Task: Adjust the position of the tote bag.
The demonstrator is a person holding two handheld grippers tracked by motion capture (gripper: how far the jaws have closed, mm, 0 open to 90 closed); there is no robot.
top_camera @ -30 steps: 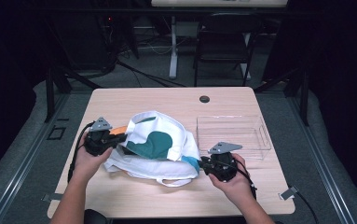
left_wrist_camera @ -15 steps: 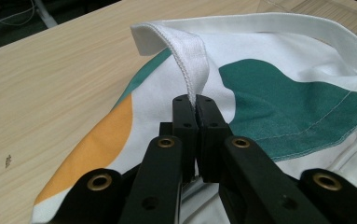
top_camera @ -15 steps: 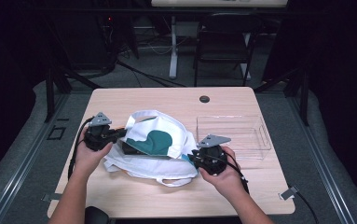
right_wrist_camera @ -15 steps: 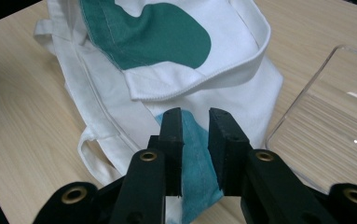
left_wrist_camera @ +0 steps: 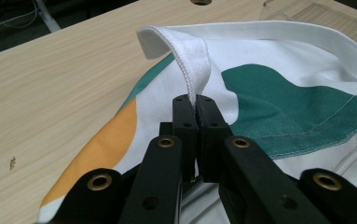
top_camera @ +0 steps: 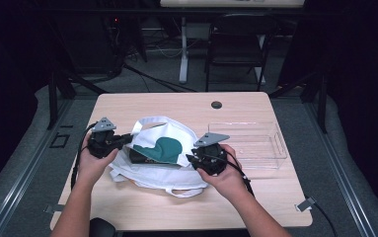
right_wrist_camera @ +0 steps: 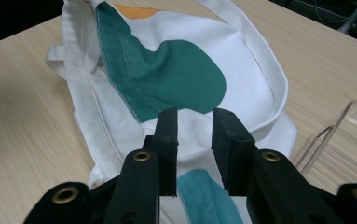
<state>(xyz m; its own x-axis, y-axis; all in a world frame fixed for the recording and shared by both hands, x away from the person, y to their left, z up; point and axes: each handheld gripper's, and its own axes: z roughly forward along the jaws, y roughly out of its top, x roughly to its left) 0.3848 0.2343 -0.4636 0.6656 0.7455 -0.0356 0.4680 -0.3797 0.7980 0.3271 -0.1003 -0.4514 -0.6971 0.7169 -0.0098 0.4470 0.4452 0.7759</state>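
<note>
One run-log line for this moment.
left hand-held gripper: shut on strap of white cloth tote bag | right hand-held gripper: jaws just opening, over bag | clear plastic tray: untouched

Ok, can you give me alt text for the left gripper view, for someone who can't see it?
The left tool, its two black jaws shut, pinches a white fabric strap of a tote bag. The bag is white with green and orange patches and lies on a light wooden table; a clear plastic tray shows at the top right edge.
</note>
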